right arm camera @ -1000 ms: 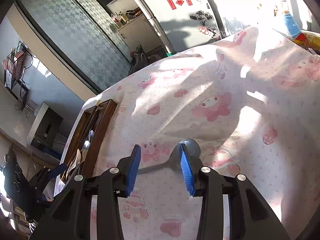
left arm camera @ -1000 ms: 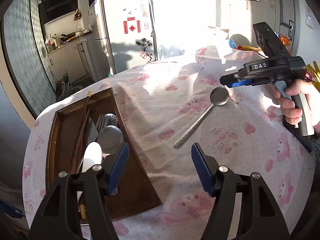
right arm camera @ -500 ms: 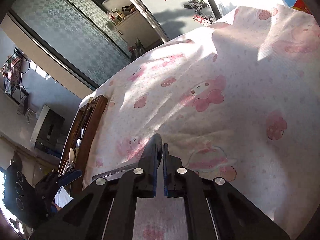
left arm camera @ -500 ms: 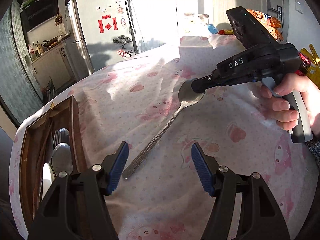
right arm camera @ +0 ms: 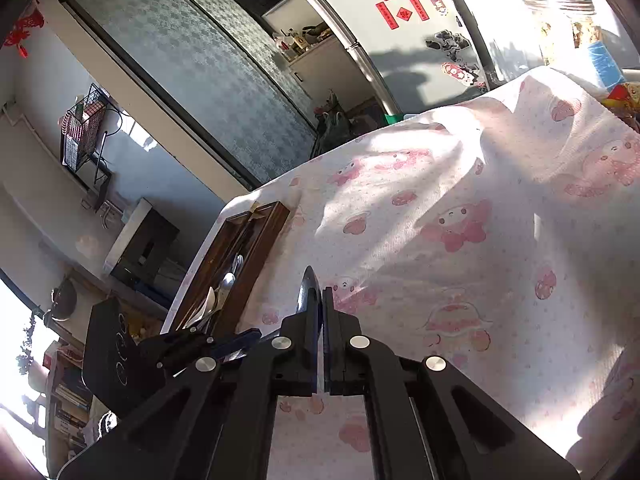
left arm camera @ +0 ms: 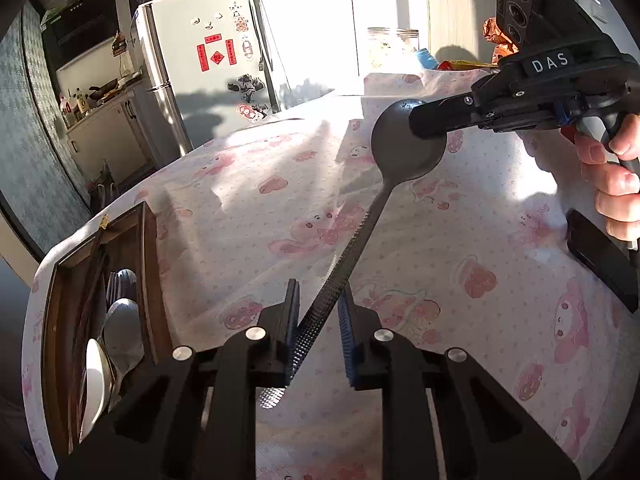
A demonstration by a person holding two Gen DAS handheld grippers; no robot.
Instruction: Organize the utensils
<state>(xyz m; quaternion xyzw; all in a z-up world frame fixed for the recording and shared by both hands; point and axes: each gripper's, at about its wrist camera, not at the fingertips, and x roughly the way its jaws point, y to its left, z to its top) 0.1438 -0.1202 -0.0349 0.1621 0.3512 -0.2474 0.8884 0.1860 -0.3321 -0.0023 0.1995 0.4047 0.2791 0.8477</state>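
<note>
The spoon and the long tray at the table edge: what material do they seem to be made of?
Spoon: probably metal, with a smooth bowl and a knurled, glinting handle. Tray: looks like dark brown wood with a slight gloss on its rim; a stained or lacquered finish cannot be ruled out.

White letters "DAS" stand on the right gripper (left arm camera: pixel 416 124) body. The red stickers on the fridge (left arm camera: pixel 188 52) carry characters too small to read.
</note>
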